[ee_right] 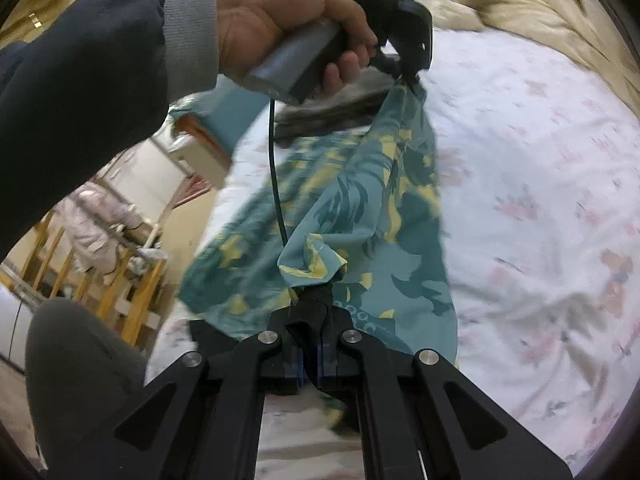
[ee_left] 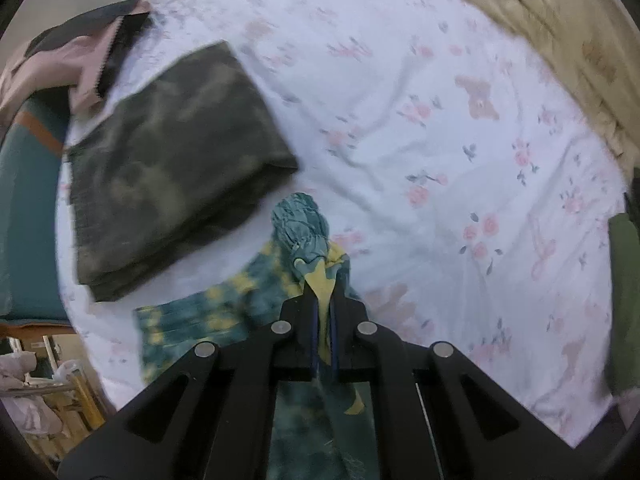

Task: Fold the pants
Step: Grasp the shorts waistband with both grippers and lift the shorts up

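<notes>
The pants (ee_right: 372, 216) are teal with yellow patches and hang above the bed, stretched between both grippers. My left gripper (ee_left: 323, 280) is shut on a bunched edge of the pants (ee_left: 304, 236); the rest trails down to the left below it. In the right wrist view the left gripper (ee_right: 412, 76) shows at the top, held by a hand, pinching the far end of the cloth. My right gripper (ee_right: 316, 300) is shut on the near edge of the pants.
A folded dark camouflage garment (ee_left: 172, 160) lies on the white flowered bed sheet (ee_left: 460, 128) at the left. A beige blanket (ee_left: 540, 12) is heaped at the far right. A pink and black garment (ee_left: 76, 52) lies at the far left. Wooden furniture (ee_right: 120, 280) stands beside the bed.
</notes>
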